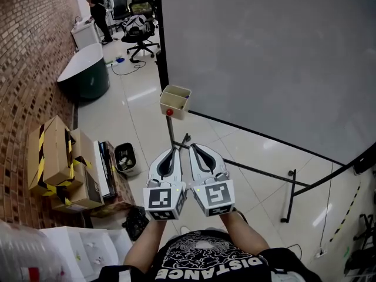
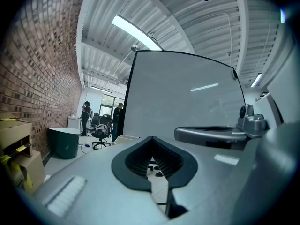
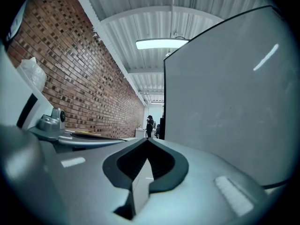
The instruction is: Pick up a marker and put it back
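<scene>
Marker is hard to make out: a small red round spot (image 1: 169, 112), low on the square beige box (image 1: 181, 107), may be its end, with the body hidden. The box sits at the smooth grey whiteboard's (image 1: 264, 57) lower corner, at 12 o'clock from the grippers. The left gripper (image 1: 174, 150) and right gripper (image 1: 192, 147), both glossy grey shells with ribbed black pads, have their jaws clenched on nothing.

Tiled floor (image 1: 141, 113) with cardboard boxes (image 1: 56, 160), small bin (image 1: 125, 158)
</scene>
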`<state>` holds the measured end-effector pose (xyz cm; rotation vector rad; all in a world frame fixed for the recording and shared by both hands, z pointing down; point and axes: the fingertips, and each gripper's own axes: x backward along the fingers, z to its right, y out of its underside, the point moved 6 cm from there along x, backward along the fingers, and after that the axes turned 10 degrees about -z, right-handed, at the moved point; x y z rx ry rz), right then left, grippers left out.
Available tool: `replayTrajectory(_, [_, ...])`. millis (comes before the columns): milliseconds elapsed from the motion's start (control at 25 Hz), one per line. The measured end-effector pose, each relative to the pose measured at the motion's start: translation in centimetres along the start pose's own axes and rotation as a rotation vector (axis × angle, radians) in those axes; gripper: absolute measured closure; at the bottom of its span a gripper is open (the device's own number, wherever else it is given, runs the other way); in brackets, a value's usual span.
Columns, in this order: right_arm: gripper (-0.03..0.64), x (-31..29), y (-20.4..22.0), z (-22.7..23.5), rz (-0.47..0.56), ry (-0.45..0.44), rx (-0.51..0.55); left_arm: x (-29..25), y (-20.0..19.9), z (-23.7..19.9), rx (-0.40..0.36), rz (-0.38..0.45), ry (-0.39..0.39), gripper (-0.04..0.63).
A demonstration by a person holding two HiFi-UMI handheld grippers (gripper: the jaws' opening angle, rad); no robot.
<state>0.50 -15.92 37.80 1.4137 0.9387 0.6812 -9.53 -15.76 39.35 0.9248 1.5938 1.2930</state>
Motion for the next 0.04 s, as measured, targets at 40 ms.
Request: replayTrajectory(40, [0.617, 0.07, -0.01, 0.06, 0.001, -0.001, 0.0, -0.02, -0.06, 0.12, -0.003, 0.0, -0.001, 0.591])
